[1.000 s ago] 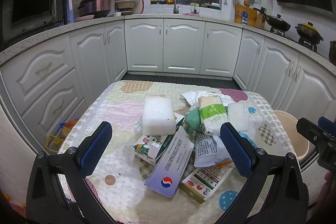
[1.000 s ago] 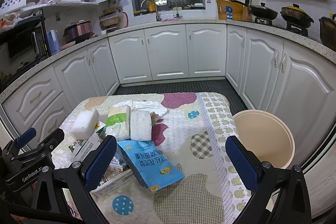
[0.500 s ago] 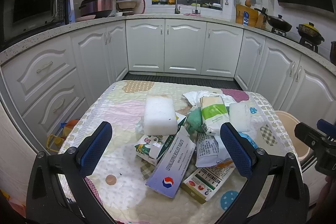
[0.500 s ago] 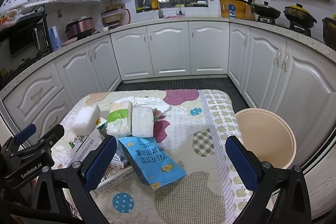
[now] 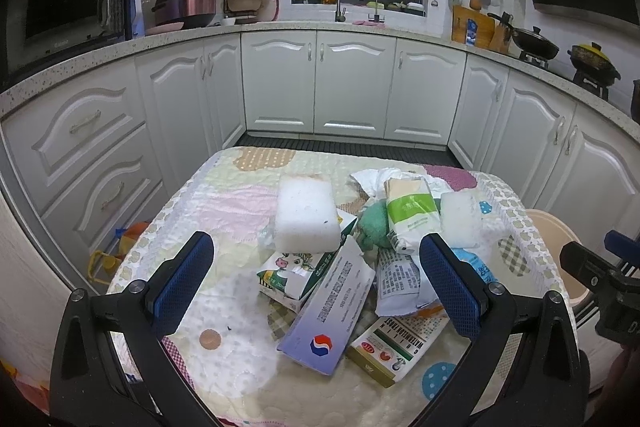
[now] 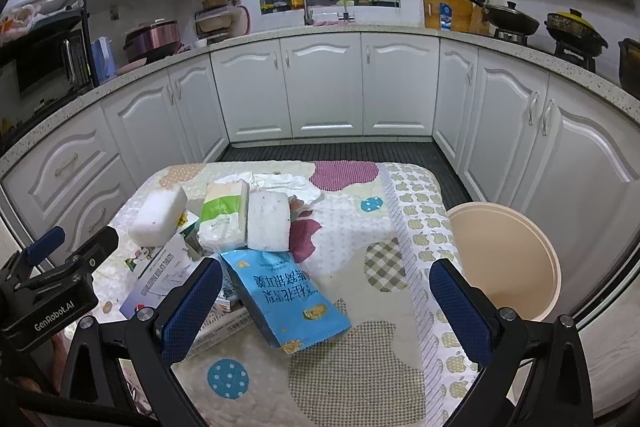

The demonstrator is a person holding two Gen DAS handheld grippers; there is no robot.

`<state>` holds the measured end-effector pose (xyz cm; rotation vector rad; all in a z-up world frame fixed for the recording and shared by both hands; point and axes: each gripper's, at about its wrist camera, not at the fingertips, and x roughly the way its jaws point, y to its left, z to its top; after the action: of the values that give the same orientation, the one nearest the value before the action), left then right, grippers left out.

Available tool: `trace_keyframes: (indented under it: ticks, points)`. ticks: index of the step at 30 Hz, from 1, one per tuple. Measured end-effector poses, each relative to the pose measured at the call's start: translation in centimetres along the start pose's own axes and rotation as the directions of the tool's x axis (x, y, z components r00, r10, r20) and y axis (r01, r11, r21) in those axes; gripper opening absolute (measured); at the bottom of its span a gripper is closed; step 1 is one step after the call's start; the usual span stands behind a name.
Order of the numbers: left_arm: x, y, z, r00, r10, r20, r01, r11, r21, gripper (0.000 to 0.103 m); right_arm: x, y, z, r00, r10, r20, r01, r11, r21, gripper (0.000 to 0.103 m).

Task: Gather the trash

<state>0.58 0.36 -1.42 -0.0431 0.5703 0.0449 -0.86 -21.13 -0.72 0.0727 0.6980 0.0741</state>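
Observation:
A pile of trash lies on the quilt-covered table (image 5: 224, 203): a white foam block (image 5: 306, 217) on a printed carton, a long pale box with a red-blue logo (image 5: 330, 307), a red and yellow box (image 5: 396, 345), a green-banded white pack (image 5: 410, 213) and a green cloth (image 5: 372, 227). A blue snack bag (image 6: 284, 297) and a second white foam block (image 6: 268, 221) show in the right wrist view. My left gripper (image 5: 316, 279) hangs open above the near side of the pile. My right gripper (image 6: 326, 307) is open over the blue bag. Both hold nothing.
A beige bin (image 6: 506, 259) stands on the floor just past the table's right edge. White cabinets (image 5: 352, 83) and a countertop wrap around the room. Yellow and orange items (image 5: 116, 247) lie on the floor left of the table.
Both cameras have crept slightly forward and up over the table. Nothing on the table moved and both grippers stayed open.

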Motion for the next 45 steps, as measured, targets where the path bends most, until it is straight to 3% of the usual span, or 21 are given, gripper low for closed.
trace_keyframes:
  ticks: [11,15,21,29,38,45]
  points:
    - [0.7,0.2,-0.3,0.999,-0.006,-0.043,0.005,1.000,-0.024,0.102,0.5,-0.7,-0.2,0.999,0.005,-0.032,-0.004,1.000,0.011,0.103]
    - [1.4,1.4,-0.7,0.994,-0.036,-0.100,0.033,0.999,-0.027,0.102,0.8,-1.1,-0.4,0.999,-0.005,-0.050,0.006,1.000,0.005,0.103]
    - [2.1,3.6,-1.6,0.987,-0.007,-0.159,0.009,1.000,0.016,0.102,1.7,-2.3,-0.5,0.996,0.008,-0.088,-0.005,0.999,0.036,0.103]
    - [3.3,5.6,-1.0,0.984,0.028,-0.178,-0.024,0.999,0.021,0.102,4.1,-2.2,-0.3,0.979,0.062,-0.195,-0.054,0.997,0.050,0.103]
    - [4.9,3.6,0.7,0.986,-0.021,-0.168,0.033,0.997,0.066,0.102,6.2,-1.8,1.0,0.978,0.107,-0.180,-0.101,0.994,0.043,0.102]
    - [7.7,3.7,2.5,0.978,-0.048,-0.204,0.059,0.997,0.049,0.102,9.2,0.0,2.5,0.958,0.191,-0.214,-0.189,0.982,0.029,0.073]
